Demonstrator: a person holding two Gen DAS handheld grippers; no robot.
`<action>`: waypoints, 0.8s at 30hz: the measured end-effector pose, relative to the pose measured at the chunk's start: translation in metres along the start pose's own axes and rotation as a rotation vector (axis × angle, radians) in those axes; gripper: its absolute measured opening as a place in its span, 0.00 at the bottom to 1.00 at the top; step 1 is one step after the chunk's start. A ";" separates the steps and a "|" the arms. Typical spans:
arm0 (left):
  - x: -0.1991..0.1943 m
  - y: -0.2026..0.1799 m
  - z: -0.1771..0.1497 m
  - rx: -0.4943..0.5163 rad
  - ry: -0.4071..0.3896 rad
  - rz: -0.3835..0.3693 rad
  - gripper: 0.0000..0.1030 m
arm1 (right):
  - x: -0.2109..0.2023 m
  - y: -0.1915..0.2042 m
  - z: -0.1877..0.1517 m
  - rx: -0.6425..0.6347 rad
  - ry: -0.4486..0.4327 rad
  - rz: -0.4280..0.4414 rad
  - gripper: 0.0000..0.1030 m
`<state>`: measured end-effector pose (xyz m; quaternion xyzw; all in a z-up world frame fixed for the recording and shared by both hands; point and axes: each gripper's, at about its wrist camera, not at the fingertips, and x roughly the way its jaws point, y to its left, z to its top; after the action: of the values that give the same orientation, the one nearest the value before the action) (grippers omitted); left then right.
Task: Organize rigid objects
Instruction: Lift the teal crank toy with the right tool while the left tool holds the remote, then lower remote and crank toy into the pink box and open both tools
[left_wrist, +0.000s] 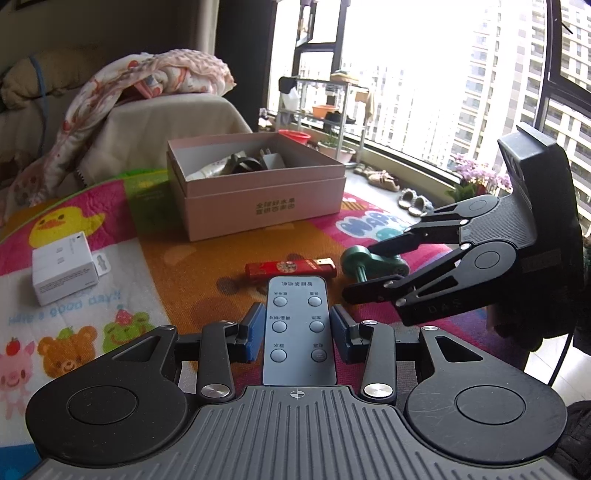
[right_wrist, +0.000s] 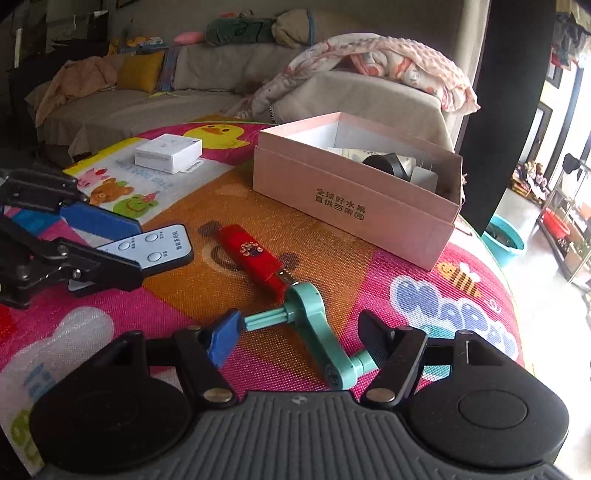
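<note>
The left tool (left_wrist: 299, 330) is clamped on the grey remote control (left_wrist: 298, 325), its blue pads pressed to the remote's two long edges near the middle, a hold that should keep the flat body from swinging when it is carried. The right tool (right_wrist: 301, 341) stands with its jaws apart around the teal crank handle (right_wrist: 321, 332), which lies on the colourful play mat (right_wrist: 369, 273); one pad is just beside the ribbed shaft end and the other near the stub at the opposite end, neither clearly pressing. That straddle looks like the set-up for a pinch across the handle's length (an awkward shape, so the ends may slip).

The red lighter (right_wrist: 255, 256) lies touching or almost touching the crank's upper end, between it and the remote. The white carton (left_wrist: 62, 273) sits well apart, toward the duck print.

The pink cardboard box (left_wrist: 258, 184), open-topped and resting inside its own lid, is the likely destination. It already holds a dark round object, a white plug-like piece and something pale beneath, though from these angles I cannot say exactly what they are. The remote, crank, lighter and carton are not yet in it.
</note>
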<state>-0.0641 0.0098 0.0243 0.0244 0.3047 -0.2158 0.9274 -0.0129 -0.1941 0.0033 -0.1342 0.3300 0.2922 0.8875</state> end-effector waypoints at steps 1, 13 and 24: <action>0.000 -0.001 0.001 0.003 -0.002 -0.002 0.42 | -0.001 -0.001 0.001 0.011 0.006 0.017 0.51; -0.002 0.003 0.011 0.030 -0.032 -0.009 0.42 | -0.037 0.001 0.020 0.025 -0.101 -0.026 0.44; 0.043 0.095 0.168 -0.124 -0.303 -0.012 0.42 | -0.038 -0.031 0.119 0.097 -0.332 -0.119 0.44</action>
<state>0.0990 0.0493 0.1276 -0.0677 0.1744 -0.2035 0.9611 0.0431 -0.1841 0.1192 -0.0606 0.1842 0.2413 0.9509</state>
